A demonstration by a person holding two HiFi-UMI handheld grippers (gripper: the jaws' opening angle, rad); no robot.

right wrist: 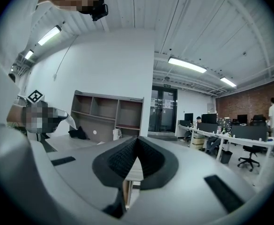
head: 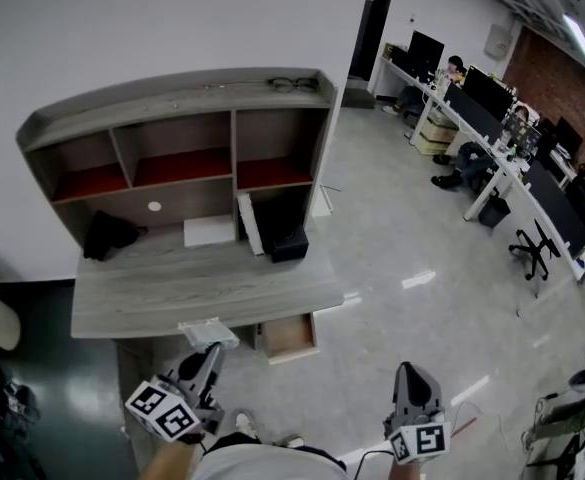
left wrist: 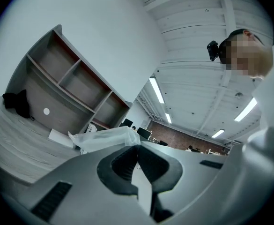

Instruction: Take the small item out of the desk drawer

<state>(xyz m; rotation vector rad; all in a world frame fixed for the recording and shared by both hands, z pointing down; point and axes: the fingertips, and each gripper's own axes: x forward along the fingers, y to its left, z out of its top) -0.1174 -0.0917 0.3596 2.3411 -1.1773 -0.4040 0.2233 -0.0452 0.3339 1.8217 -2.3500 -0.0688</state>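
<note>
Two grippers show low in the head view, and both have their jaws pressed together. The left gripper (head: 210,353) pinches an edge of a clear plastic pouch (head: 210,330), which hangs in the air just in front of the desk (head: 172,288), to the left of the open drawer (head: 290,336) and clear of it. In the left gripper view the pouch (left wrist: 106,138) fans out, crumpled, from where the jaws meet. The right gripper (head: 413,372) holds nothing and sits well apart from the pouch. The film looks very light, limp and slippery, so a hold on a thin edge could slide. A bite on a doubled fold or a sealed seam should be surer. What is inside the pouch, if anything, is too small and hazy to tell, so its real weight is a guess.
</note>
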